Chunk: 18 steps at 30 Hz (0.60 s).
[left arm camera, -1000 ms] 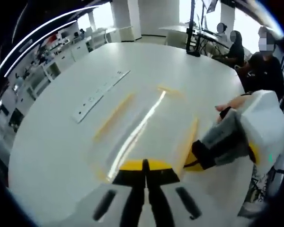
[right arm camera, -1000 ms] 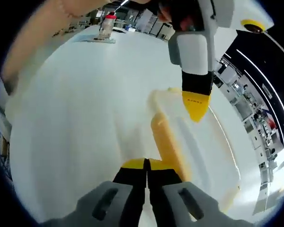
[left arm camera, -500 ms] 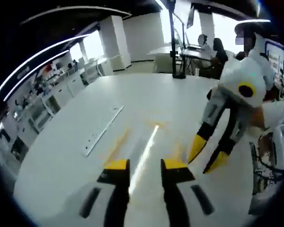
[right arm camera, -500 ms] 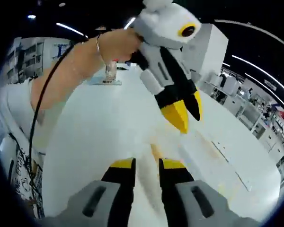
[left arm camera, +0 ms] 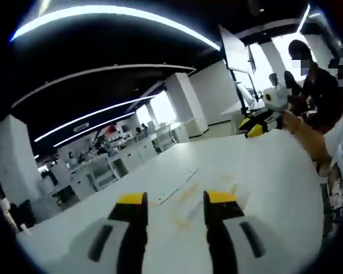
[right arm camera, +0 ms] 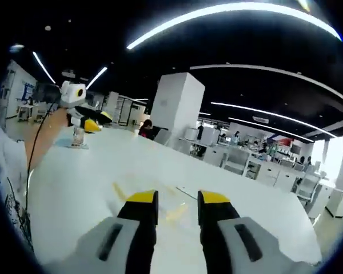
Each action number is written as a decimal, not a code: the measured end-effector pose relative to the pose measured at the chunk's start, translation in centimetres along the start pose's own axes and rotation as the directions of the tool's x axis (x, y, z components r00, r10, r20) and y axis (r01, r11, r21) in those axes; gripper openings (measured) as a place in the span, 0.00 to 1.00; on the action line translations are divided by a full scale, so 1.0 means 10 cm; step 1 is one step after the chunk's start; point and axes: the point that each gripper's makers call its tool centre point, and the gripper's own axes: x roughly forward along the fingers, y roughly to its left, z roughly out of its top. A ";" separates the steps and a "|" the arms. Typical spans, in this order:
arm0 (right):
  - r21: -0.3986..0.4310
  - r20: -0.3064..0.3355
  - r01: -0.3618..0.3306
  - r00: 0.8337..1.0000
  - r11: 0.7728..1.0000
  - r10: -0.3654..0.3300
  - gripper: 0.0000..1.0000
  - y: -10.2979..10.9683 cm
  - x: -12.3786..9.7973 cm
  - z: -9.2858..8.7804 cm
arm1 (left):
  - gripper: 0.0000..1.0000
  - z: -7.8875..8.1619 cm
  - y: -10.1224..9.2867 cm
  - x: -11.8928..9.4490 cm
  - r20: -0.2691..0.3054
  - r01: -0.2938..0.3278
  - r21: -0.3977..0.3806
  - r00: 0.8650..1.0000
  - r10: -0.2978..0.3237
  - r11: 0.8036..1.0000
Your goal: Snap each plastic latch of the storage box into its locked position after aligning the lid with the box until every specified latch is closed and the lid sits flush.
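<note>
Nearest us in the left gripper view, our left gripper (left arm camera: 175, 201) has its jaws parted with nothing between them, and in the right gripper view our right gripper (right arm camera: 178, 200) stands the same way, open and empty. Just beyond both sets of jaws, at about twelve o'clock, the clear storage box (left arm camera: 201, 197) with its yellow latches lies low on the white desk (left arm camera: 263, 171); it looks small and blurred, so we cannot tell which latches are shut. Both grippers appear lifted well clear of it. To do this step well, we judge we should check that the lid sits flush on every side before pressing anything. Farther off at two o'clock, the right gripper shows in the left gripper view, held up.
</note>
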 end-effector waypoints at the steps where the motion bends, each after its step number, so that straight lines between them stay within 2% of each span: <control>1: -0.015 0.006 0.014 1.000 1.000 -0.014 0.28 0.00 -0.05 -0.02 | 0.39 -0.01 0.05 -0.08 0.015 -0.035 -0.008 0.999 0.036 0.999; 3: -0.047 0.016 0.053 0.999 0.997 -0.052 0.28 -0.02 -0.17 -0.08 | 0.39 -0.05 0.15 -0.26 0.028 -0.110 -0.002 0.994 0.110 0.994; 5: -0.076 0.034 0.096 0.995 0.993 -0.093 0.28 -0.03 -0.31 -0.17 | 0.42 -0.14 0.22 -0.46 0.035 -0.198 0.012 0.980 0.198 0.980; 6: -0.077 0.048 0.127 0.991 0.989 -0.123 0.28 -0.06 -0.37 -0.20 | 0.43 -0.17 0.22 -0.52 0.040 -0.220 0.013 0.975 0.219 0.975; 7: -0.076 0.057 0.156 0.987 0.985 -0.152 0.28 -0.09 -0.43 -0.25 | 0.44 -0.21 0.24 -0.60 0.045 -0.259 -0.004 0.965 0.259 0.966; 10: -0.065 0.048 0.197 0.980 0.978 -0.194 0.28 -0.14 -0.56 -0.41 | 0.43 -0.33 0.32 -0.82 0.087 -0.380 -0.039 0.920 0.382 0.924; 11: -0.055 0.046 0.223 0.974 0.973 -0.220 0.28 -0.18 -0.61 -0.45 | 0.43 -0.39 0.32 -0.87 0.089 -0.402 -0.046 0.910 0.405 0.914; 12: -0.046 0.048 0.239 0.970 0.970 -0.237 0.28 -0.21 -0.65 -0.47 | 0.43 -0.44 0.31 -0.90 0.082 -0.413 -0.054 0.906 0.416 0.909; 14: -0.024 0.072 0.268 0.961 0.963 -0.266 0.28 -0.24 -0.74 -0.52 | 0.45 -0.61 0.29 -0.95 0.049 -0.450 -0.053 0.891 0.452 0.891; 16: -0.019 0.084 0.278 0.958 0.960 -0.275 0.28 -0.23 -0.80 -0.57 | 0.45 -0.74 0.25 -0.96 0.029 -0.463 -0.056 0.885 0.465 0.885; 18: -0.034 0.083 0.295 0.953 0.955 -0.292 0.28 -0.23 -0.83 -0.62 | 0.45 -0.80 0.24 -0.97 0.039 -0.480 -0.068 0.875 0.483 0.875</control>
